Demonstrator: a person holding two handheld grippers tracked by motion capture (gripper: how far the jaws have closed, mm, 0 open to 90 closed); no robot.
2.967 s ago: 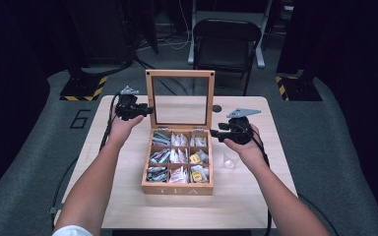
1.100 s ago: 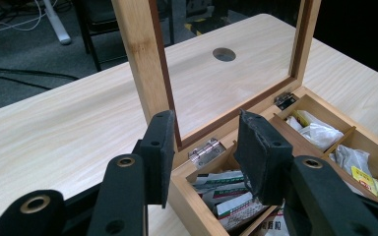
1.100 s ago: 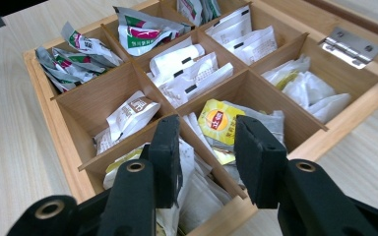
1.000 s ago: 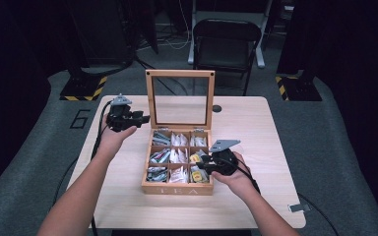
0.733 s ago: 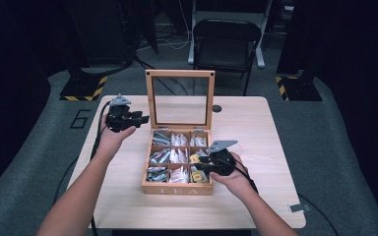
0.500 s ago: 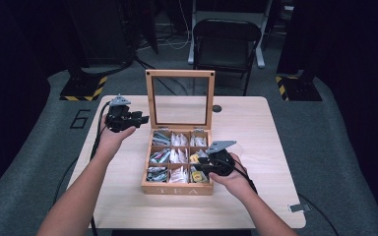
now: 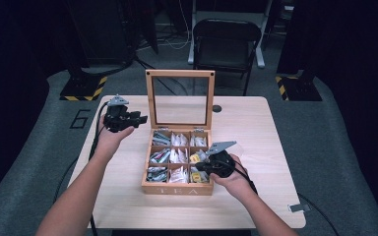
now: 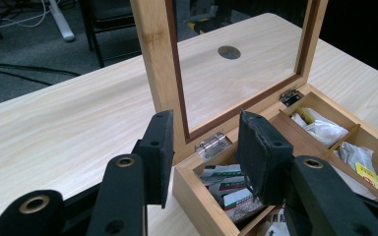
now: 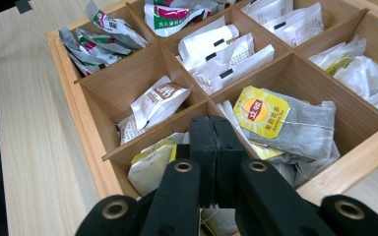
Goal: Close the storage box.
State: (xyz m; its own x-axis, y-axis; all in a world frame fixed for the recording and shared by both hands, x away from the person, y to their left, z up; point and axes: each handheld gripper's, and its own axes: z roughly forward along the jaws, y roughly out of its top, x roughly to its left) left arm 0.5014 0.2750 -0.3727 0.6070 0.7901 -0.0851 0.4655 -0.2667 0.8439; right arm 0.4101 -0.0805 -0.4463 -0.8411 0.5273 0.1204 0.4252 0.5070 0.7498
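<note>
The right claw (image 9: 215,147) has just pressed its jaws together; whether they pinch anything is hidden beneath them. Just beyond its tips a grey tea bag with a yellow tag (image 9: 285,125) lies flat in the wooden tea box (image 9: 98,167), long axis crosswise. The left claw (image 8: 204,157) stands spread by the glass lid (image 8: 226,73).

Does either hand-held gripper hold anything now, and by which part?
No. Left hand-held gripper stands open, empty; right hand-held gripper has just closed over the tea box, nothing visible between pads.
</note>
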